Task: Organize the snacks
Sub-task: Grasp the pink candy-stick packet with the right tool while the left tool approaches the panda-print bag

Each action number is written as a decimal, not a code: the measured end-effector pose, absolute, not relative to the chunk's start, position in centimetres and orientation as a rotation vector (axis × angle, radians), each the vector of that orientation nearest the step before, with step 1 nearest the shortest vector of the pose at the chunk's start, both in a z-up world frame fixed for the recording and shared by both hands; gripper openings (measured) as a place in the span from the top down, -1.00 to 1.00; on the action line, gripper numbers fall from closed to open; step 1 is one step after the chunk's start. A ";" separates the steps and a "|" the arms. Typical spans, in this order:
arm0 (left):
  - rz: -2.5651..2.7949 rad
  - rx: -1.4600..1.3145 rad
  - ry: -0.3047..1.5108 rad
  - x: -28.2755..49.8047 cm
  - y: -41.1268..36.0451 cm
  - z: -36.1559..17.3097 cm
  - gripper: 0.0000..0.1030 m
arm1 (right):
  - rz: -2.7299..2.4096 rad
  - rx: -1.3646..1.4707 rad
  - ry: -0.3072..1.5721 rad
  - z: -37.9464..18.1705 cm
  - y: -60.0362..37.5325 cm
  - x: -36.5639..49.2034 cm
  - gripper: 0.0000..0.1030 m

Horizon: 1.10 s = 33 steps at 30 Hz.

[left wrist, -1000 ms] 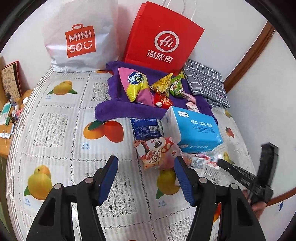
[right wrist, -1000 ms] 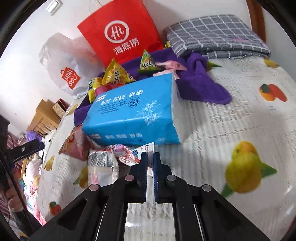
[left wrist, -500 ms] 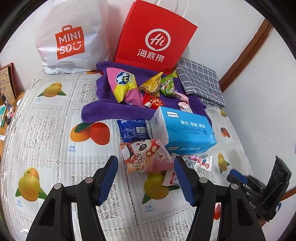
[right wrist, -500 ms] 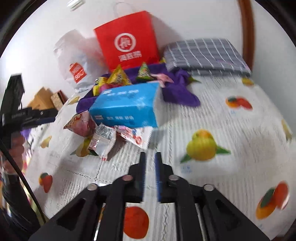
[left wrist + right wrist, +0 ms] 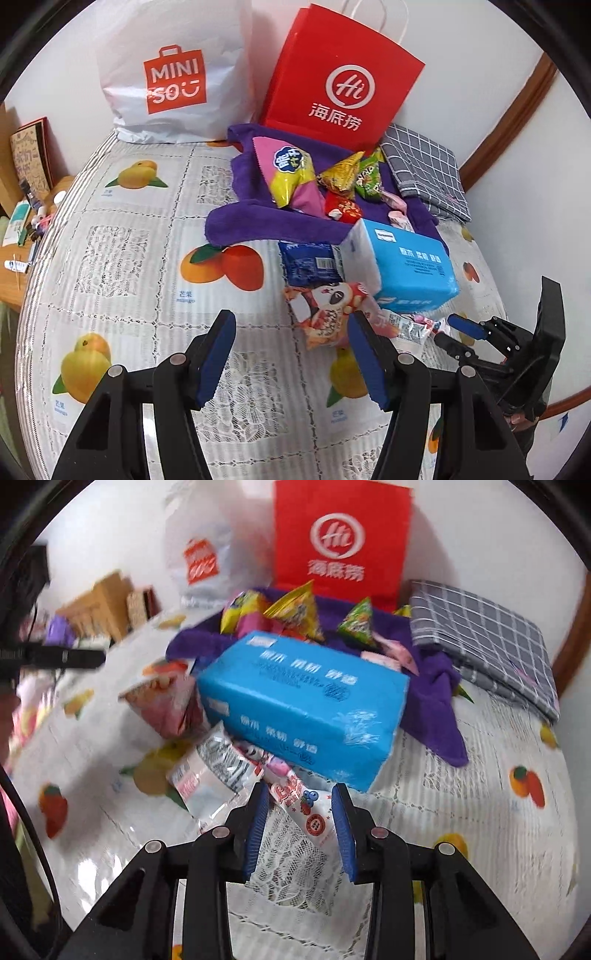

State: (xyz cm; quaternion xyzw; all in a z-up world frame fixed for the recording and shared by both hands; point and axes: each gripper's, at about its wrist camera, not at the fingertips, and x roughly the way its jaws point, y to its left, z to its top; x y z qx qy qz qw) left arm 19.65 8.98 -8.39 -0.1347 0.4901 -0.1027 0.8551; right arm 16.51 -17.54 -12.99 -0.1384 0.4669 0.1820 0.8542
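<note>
Snack packets (image 5: 328, 314) beside tissue pack (image 5: 410, 269)

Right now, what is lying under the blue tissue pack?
The blue tissue pack rests on a white fruit-print sachet and a clear wrapper. Anything deeper underneath is covered.

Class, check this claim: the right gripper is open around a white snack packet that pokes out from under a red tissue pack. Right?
Not quite. The tissue pack is blue, not red, as the right wrist view shows. The right gripper is indeed open around the white snack packet poking from under it.

Home, fruit-print tablecloth (image 5: 140, 236) (lace), shopping bags (image 5: 343, 77)
</note>
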 end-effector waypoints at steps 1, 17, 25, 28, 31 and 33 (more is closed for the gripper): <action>-0.215 -0.286 1.031 19.8 9.0 -8.5 -0.17 | 0.384 -0.321 0.983 -13.1 -17.3 16.5 0.31; -0.204 -0.300 1.041 19.8 10.3 -9.2 -0.17 | 0.476 -0.426 1.041 -15.2 -15.5 19.1 0.23; -0.204 -0.304 1.027 19.2 10.6 -8.8 -0.17 | 0.433 -0.402 1.055 -14.7 -16.5 16.9 0.76; -0.207 -0.303 1.026 19.1 10.4 -8.7 -0.17 | 0.367 -0.313 1.090 -14.4 -18.5 16.2 0.79; -0.214 -0.306 1.027 19.1 9.9 -8.8 -0.17 | 0.296 -0.177 1.139 -14.0 -21.3 15.7 0.78; -0.222 -0.308 1.031 19.3 9.5 -8.9 -0.17 | 0.299 -0.139 1.147 -13.8 -21.9 15.0 0.76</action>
